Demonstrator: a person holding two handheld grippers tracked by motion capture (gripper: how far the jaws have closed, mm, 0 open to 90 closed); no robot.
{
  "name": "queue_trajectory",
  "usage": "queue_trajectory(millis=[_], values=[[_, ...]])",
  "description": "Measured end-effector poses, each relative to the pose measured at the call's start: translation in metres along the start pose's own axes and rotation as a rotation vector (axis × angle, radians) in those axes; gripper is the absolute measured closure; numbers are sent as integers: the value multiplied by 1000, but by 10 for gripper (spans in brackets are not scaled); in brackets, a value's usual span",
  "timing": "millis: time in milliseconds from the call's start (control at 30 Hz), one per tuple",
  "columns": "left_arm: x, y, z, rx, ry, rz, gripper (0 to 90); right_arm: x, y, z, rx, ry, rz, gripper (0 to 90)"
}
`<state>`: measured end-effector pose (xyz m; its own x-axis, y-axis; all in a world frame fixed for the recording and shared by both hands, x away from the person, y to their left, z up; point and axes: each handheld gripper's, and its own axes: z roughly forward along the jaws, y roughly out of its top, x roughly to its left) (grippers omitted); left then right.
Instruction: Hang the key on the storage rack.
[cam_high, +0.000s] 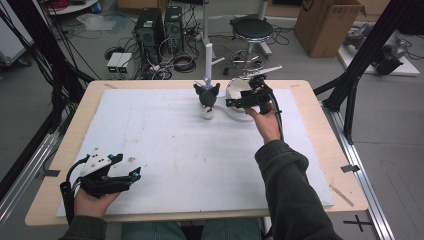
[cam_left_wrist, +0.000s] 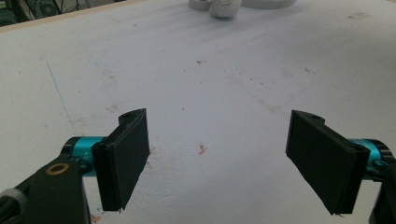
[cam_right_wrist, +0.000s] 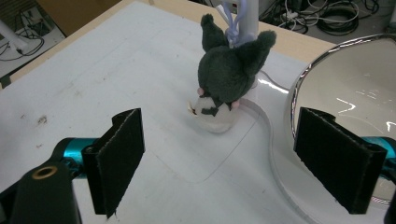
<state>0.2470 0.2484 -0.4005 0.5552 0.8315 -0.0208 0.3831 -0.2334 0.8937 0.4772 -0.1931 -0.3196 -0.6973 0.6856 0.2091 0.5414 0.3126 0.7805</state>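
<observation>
Plush toy (cam_right_wrist: 227, 79) stood at far centre of tabletop (cam_high: 165, 150), hung by loop on white post (cam_high: 209, 61), just left of round mirror (cam_right_wrist: 345, 93). Right gripper (cam_high: 239, 101) hovered near toy, jaws spread wide, nothing between them. Left gripper (cam_high: 125, 170) rested at near left, jaws wide apart, empty. Toy judged light, soft, compressible — not fragile, fur likely low-slip. Best hold: across dark head or pale body, firm squeeze. Mirror likely fragile — keep clear.
</observation>
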Motion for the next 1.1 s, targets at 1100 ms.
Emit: queue_trajectory(millis=[1100], values=[[0,1,1,3,-5,-3,217,9,-22,-9,-11,-11,11,122]])
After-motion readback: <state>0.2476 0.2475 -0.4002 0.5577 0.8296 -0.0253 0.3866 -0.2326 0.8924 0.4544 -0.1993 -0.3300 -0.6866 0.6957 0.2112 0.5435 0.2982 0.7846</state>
